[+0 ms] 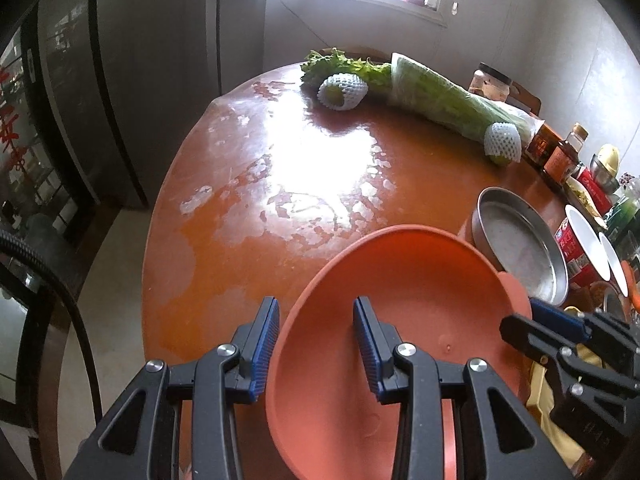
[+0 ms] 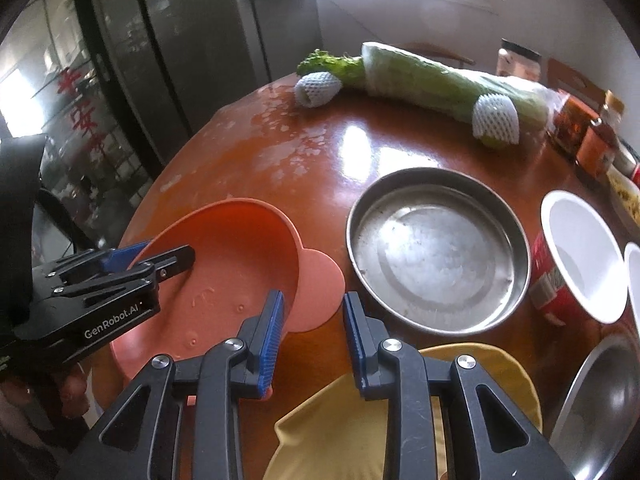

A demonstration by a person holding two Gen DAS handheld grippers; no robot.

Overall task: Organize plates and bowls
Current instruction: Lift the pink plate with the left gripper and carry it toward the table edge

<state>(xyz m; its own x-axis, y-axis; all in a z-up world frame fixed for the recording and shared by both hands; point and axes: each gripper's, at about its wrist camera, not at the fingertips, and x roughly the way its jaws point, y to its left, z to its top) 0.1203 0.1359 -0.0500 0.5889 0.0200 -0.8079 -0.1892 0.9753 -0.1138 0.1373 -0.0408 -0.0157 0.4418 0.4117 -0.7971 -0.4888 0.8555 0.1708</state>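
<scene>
- Left wrist view: the left gripper [image 1: 316, 320] is spread wide across the near rim of the orange bowl [image 1: 404, 300], one finger inside and one outside, nothing pinched. The bowl sits tilted on the table [image 1: 240, 200]; I'd close squarely on the rim.
- Right wrist view: the right gripper [image 2: 314, 314] is released, straddling the bowl's flat ear [image 2: 320, 292] beside the steel plate [image 2: 436, 248]; I'd clamp that ear and keep the lift level.

Left gripper [image 1: 316, 320] open astride orange bowl [image 1: 400, 320] rim, steel pan [image 1: 520, 240] beyond, right gripper [image 1: 532, 320] alongside
</scene>
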